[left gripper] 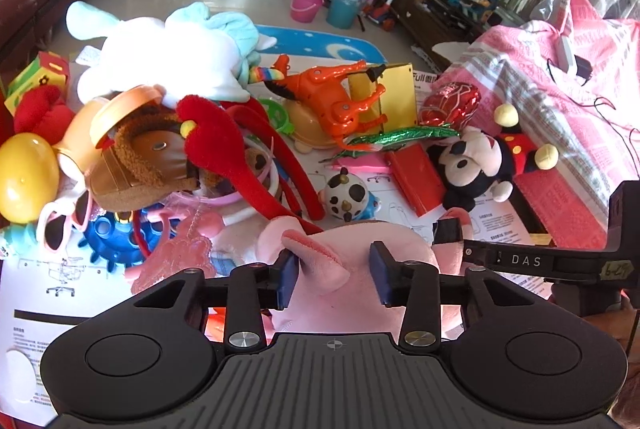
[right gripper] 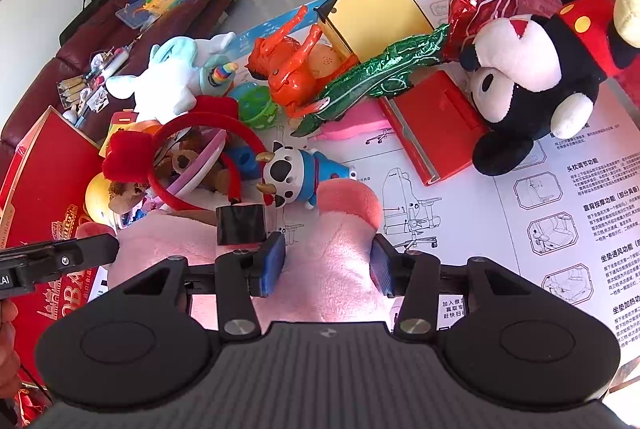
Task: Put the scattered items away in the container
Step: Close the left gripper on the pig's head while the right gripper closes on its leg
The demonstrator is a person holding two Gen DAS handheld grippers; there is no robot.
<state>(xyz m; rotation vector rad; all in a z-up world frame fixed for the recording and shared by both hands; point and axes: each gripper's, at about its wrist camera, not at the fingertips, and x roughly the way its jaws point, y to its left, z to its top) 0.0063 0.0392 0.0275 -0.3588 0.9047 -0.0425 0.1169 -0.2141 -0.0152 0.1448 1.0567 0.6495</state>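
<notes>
Between the jaws of both hand-held grippers, left (left gripper: 334,271) and right (right gripper: 328,269), lies the pink plush toy (left gripper: 320,249), soft, fleecy and floppy. Both stand open, jaws straddling but not pinching it. Judged best: close on thick folds, then lift together.

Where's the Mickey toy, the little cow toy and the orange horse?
Mickey plush (right gripper: 516,69): right wrist view, on its white face.
Cow toy (right gripper: 282,167): right wrist view, on its spotted head.
Orange horse (left gripper: 332,93): left wrist view, on its body.
</notes>
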